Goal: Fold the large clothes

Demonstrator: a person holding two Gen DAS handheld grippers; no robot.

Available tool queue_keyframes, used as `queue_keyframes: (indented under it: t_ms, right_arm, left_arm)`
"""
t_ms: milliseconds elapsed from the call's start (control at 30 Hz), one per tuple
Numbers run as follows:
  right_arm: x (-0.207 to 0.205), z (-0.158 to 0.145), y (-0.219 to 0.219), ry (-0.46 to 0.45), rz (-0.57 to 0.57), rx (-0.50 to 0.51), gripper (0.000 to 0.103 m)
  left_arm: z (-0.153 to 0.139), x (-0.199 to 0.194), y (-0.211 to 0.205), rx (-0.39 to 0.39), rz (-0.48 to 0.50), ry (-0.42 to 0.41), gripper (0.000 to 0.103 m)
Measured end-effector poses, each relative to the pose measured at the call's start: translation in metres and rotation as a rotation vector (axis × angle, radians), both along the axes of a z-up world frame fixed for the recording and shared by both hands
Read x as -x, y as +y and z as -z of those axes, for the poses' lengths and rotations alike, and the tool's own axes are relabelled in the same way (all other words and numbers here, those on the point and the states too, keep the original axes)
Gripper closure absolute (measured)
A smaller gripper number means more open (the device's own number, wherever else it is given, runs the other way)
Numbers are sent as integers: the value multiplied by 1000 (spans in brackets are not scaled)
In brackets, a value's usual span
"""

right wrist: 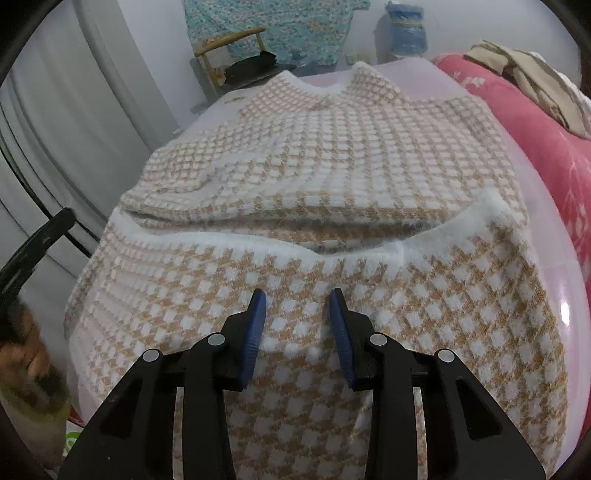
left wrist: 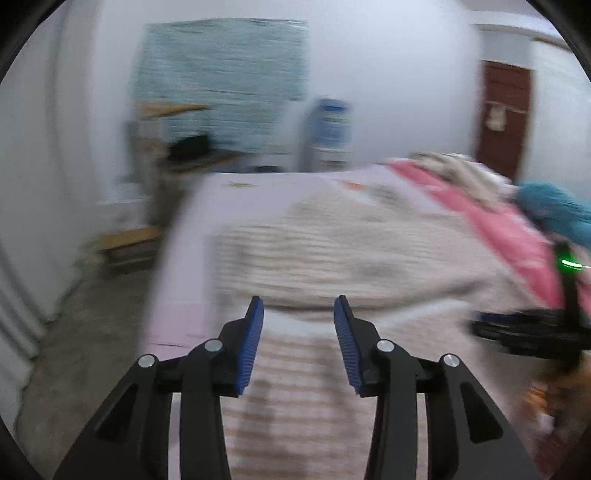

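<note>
A tan-and-white checked knit sweater (right wrist: 317, 173) lies on the pale pink bed sheet (right wrist: 546, 229), its near part folded over toward the far part with a white fuzzy edge across the middle. My right gripper (right wrist: 297, 299) is open and empty just above the near folded part. The sweater shows blurred in the left wrist view (left wrist: 332, 251). My left gripper (left wrist: 298, 306) is open and empty above its near left part. The right gripper body (left wrist: 535, 328) shows at the right edge of that view.
A pink patterned blanket (right wrist: 524, 122) with beige clothes (right wrist: 535, 81) on it lies along the bed's right side. A wooden chair (right wrist: 229, 55) with dark items and a blue water bottle (right wrist: 406, 33) stand beyond the bed. The floor (left wrist: 85, 332) lies left of it.
</note>
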State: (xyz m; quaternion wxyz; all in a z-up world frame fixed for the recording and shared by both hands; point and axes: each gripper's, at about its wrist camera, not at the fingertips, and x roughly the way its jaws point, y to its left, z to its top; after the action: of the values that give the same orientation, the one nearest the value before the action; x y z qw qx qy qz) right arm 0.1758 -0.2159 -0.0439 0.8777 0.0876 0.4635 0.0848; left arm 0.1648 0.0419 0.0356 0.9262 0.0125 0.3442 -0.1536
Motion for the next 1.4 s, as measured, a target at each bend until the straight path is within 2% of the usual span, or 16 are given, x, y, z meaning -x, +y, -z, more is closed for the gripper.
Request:
queue_keyframes:
  t_ms: [133, 233, 367, 500, 600, 700, 800, 900, 967, 1033, 1067, 1167, 1200, 1267, 1333, 1400]
  right_arm:
    - [4, -5, -5, -5, 19, -21, 74]
    - [16, -23, -9, -50, 31, -7, 76]
    - [48, -52, -7, -124, -23, 0, 76]
    - [72, -49, 12, -108, -109, 7, 76]
    - [76, -23, 39, -51, -154, 96, 76]
    - [74, -6, 44, -43, -144, 122, 75]
    - [73, -16, 39, -40, -135, 111, 77]
    - [86, -32, 34, -80, -144, 141, 77]
    - [93, -29, 29, -68, -141, 133, 77]
    - [95, -13, 24, -15, -125, 136, 77]
    - [95, -2, 20, -3, -114, 112, 77]
    - [92, 2, 10, -9, -87, 22, 76]
    - [91, 2, 9, -5, -82, 10, 76]
    - [91, 2, 9, -12, -84, 23, 76]
    - [87, 0, 5, -13, -86, 33, 76]
    - [83, -1, 1, -11, -84, 26, 76]
  left_arm:
    - [30, 9, -46, 42, 177, 179, 64]
    - [54, 12, -67, -42, 180, 200, 62]
    - [57, 8, -62, 15, 172, 229, 61]
    - [59, 8, -64, -1, 172, 221, 61]
    - [59, 9, -63, 4, 163, 223, 61]
    - [60, 8, -62, -6, 165, 222, 61]
    - [60, 7, -65, -11, 167, 220, 61]
    - [60, 7, -64, -7, 166, 219, 61]
    - [60, 7, -64, -6, 163, 218, 61]
    - [60, 7, -63, -3, 163, 220, 61]
    - [59, 7, -63, -7, 165, 219, 61]
    - [52, 11, -65, -52, 167, 195, 61]
    - [44, 15, -65, -69, 181, 164, 61]
    - [31, 26, -64, -41, 245, 131, 61]
    - [26, 37, -66, -8, 326, 151, 61]
    - [30, 47, -70, -11, 367, 185, 61]
